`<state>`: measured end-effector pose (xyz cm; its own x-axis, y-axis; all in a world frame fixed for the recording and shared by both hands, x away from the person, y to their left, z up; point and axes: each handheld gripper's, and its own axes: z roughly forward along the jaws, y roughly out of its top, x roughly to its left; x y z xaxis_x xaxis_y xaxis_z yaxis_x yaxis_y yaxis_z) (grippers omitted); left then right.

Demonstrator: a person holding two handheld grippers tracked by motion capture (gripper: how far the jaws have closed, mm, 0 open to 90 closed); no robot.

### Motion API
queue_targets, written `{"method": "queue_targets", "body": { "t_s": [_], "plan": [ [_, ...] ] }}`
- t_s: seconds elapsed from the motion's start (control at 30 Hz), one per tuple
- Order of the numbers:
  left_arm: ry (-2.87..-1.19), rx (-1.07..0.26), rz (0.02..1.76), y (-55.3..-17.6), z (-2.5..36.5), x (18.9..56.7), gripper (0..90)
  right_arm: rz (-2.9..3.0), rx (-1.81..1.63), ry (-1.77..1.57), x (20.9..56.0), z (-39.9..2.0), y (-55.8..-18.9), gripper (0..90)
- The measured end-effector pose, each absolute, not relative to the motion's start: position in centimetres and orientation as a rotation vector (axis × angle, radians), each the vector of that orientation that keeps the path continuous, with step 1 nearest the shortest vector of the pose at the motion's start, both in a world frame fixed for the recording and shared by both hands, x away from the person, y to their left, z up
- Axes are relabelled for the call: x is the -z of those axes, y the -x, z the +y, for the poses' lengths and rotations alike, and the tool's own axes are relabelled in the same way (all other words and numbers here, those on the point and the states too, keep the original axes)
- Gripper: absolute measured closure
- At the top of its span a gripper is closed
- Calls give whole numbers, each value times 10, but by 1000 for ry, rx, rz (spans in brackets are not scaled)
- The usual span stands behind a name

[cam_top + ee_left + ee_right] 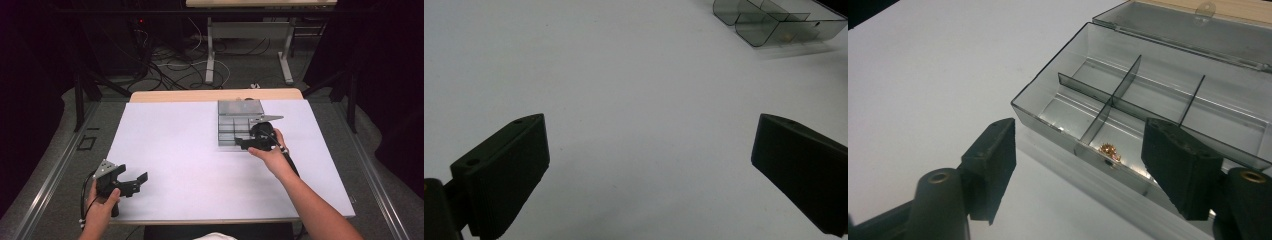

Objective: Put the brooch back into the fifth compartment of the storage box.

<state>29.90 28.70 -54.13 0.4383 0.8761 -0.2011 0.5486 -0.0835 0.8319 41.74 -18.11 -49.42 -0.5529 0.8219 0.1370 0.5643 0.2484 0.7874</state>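
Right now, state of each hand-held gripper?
Left hand-held gripper: open, holding nothing.
Right hand-held gripper: open, empty, at the compartment box.

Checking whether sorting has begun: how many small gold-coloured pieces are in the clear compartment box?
1. A small gold-coloured piece lies in a near compartment of the clear compartment box, close to the front wall. The right gripper's jaw covers part of that compartment, so more may be hidden.

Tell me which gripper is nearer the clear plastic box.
Right. The right gripper sits at the clear plastic box's near edge; the left gripper hovers far off by the table's near-left corner.
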Motion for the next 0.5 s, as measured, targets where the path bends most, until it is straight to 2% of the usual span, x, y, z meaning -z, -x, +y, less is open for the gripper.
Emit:
{"method": "queue_targets", "body": {
  "t_s": [0.3, 0.5],
  "plan": [
    [-1770, -436, 1226, -299, 286, 542, 22, 2244, -1186, -1250, 491, -190, -403, 183],
    [-1766, -438, 1230, -299, 287, 542, 22, 2250, -1208, -1221, 489, -192, -391, 163]
  ]
}}
